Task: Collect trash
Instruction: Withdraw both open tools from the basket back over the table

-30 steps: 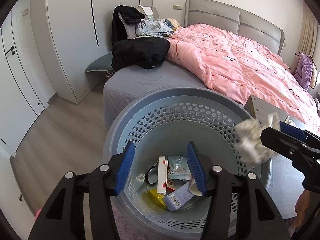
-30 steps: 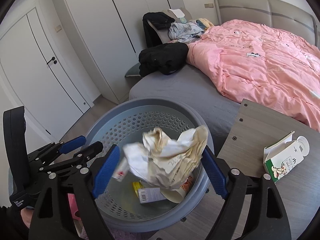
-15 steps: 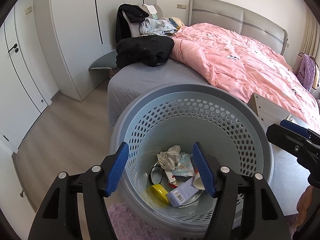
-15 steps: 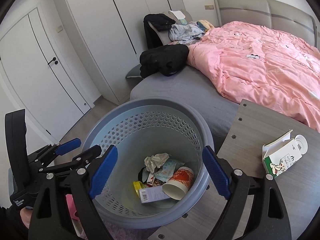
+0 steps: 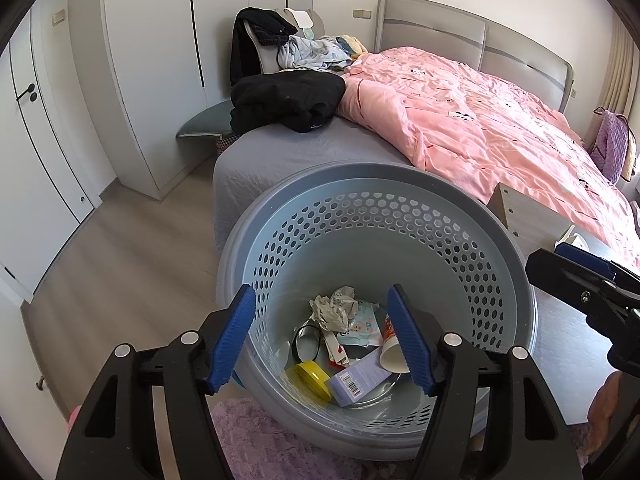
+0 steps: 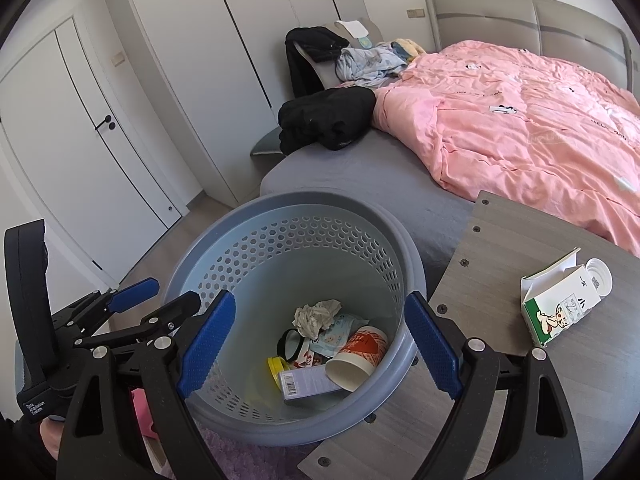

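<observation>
The crumpled paper wad (image 6: 317, 315) lay at the bottom of the perforated blue-grey basket (image 6: 256, 248), resting on a pale blue snack wrapper (image 6: 335, 331). Beside it in the basket were a tipped paper cup (image 6: 358, 354) with a red print, a small barcoded box (image 6: 308, 385), a yellow lid (image 6: 275, 365) and a black ring (image 6: 289, 342). In the left wrist view the same heap showed, with the wad (image 5: 334, 312) uppermost and the basket (image 5: 360, 184) standing against the foot of the bed.

The right gripper (image 6: 316, 350) hung over the basket mouth with its blue pads wide apart and nothing between them. The left gripper (image 5: 322, 340) also stood over the basket, spread and empty; its jaws had just been opening.

On the grey wooden table (image 6: 500, 240) to the right of the basket, an opened green-and-white milk carton (image 6: 560, 304) lay on its side, apart from both claws. From the left wrist view, only a sliver of it showed behind the right gripper's fingers (image 5: 568, 276).

Behind lay the bed with its pink duvet (image 6: 540, 132), a black garment (image 6: 328, 122) on the grey sheet, and white wardrobe doors (image 6: 192, 80). A purple rug (image 5: 256, 440) was partly covered by the basket.
</observation>
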Tool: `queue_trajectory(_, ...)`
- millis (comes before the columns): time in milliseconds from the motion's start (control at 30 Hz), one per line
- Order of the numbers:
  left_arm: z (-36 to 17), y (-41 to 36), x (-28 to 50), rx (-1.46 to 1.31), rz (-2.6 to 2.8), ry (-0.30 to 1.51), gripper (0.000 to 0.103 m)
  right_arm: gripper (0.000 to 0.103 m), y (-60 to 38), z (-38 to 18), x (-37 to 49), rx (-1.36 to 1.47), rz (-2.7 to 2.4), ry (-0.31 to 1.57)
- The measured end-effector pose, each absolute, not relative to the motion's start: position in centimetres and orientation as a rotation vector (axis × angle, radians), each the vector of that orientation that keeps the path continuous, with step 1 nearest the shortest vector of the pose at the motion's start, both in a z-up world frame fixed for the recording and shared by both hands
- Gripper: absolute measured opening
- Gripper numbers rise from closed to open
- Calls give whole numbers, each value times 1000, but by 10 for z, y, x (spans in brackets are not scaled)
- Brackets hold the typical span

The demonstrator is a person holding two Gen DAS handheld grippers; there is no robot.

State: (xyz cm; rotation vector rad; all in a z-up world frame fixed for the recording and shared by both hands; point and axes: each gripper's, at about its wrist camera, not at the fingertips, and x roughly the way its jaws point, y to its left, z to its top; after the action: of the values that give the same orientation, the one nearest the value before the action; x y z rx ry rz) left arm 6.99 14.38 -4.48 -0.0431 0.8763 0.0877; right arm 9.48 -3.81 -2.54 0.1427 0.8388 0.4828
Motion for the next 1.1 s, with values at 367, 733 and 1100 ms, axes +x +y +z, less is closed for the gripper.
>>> queue_trajectory(367,-37,126,56,-41,50,861,66,85,-63,-22,78,171,441,837)
queue_trajectory(733,-20,86,51,-25,-6,830,67,85,-132,-9,55,220,320,797)
queue_trajectory(1100,-6,29,58,4,-142,807,67,88,-211,4,46,251,157,755)
